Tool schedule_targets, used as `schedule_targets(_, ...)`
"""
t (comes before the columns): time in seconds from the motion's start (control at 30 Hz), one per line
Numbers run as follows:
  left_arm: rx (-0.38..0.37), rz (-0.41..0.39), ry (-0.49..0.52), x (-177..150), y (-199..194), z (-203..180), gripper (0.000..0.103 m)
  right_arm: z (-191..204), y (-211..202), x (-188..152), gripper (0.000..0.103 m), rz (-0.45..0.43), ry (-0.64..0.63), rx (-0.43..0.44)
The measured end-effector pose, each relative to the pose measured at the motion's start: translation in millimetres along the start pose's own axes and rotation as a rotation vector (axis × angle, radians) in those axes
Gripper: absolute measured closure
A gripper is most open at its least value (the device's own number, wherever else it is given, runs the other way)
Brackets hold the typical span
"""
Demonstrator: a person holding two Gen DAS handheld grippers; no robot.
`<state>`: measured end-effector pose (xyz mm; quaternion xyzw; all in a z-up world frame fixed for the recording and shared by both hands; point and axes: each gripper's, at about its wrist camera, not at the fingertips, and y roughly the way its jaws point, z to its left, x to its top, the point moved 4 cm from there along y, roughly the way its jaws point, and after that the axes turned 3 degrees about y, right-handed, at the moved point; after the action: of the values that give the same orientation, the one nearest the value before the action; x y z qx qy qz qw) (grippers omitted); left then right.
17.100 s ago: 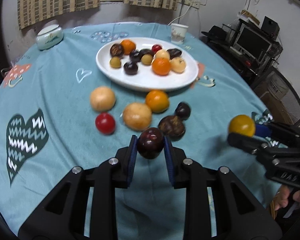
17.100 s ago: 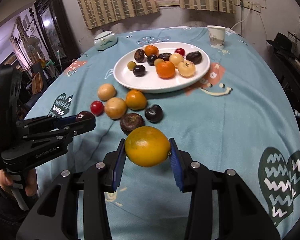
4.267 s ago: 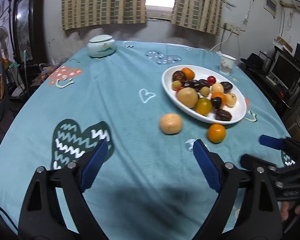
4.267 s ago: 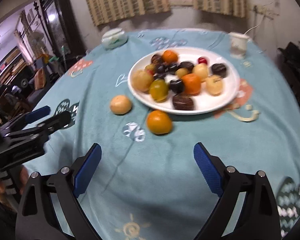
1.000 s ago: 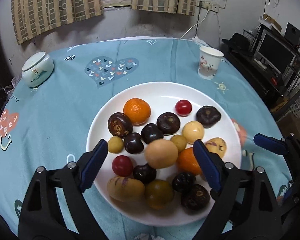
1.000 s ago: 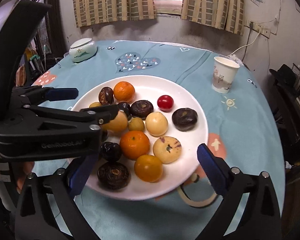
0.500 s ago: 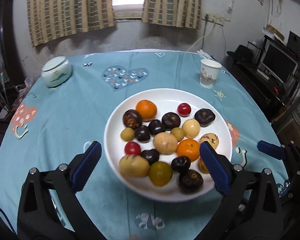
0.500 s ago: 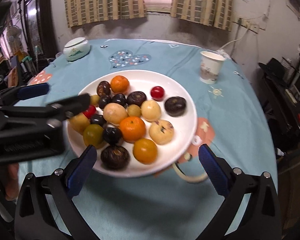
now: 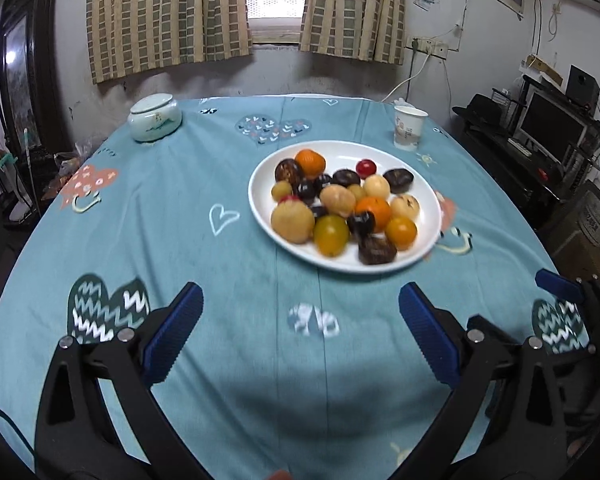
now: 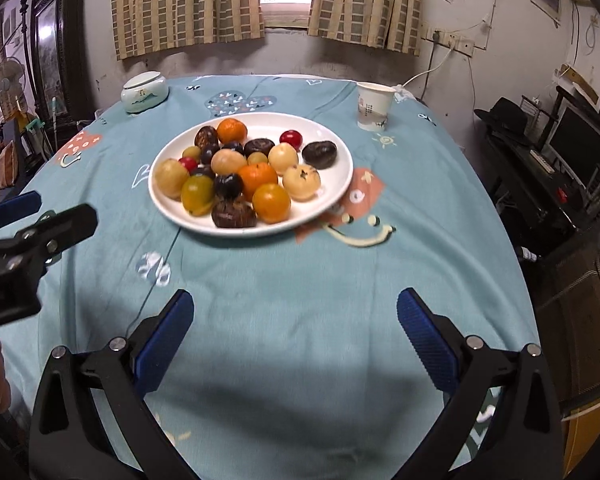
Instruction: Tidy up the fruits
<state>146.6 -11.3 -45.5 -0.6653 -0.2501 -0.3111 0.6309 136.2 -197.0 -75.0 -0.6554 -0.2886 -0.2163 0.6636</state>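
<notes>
A white plate (image 9: 424, 190) (image 10: 336, 168) on the teal tablecloth holds several fruits: oranges, yellow-tan round fruits, dark brown ones and small red ones. My left gripper (image 9: 300, 320) is open and empty, well back from the plate over bare cloth. My right gripper (image 10: 294, 322) is open and empty, also back from the plate. The left gripper shows at the left edge of the right wrist view (image 10: 32, 216). The right gripper shows at the right edge of the left wrist view (image 9: 564, 288).
A paper cup (image 9: 409, 132) (image 10: 374, 106) stands beyond the plate at the right. A lidded ceramic jar (image 9: 154, 118) (image 10: 145, 92) sits at the far left. Furniture and a monitor (image 10: 580, 148) stand to the right of the table.
Both grippers have drawn back from the plate toward the near table edge, open and empty. All fruits now lie on the plate; none on the cloth.
</notes>
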Motion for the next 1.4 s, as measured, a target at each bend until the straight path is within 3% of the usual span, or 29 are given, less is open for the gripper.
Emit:
schedule_targets(0.57,0.003,-0.020,0.003,-9,-25,-2,0.003,4,-21,-6,0.001,-0.023,-0.007,-0.003)
schedule_targets(1.4,-0.007,-0.010,0.028,-7,-19,-9,0.002,3,-19,-5,0.001,-0.016,0.007,0.005)
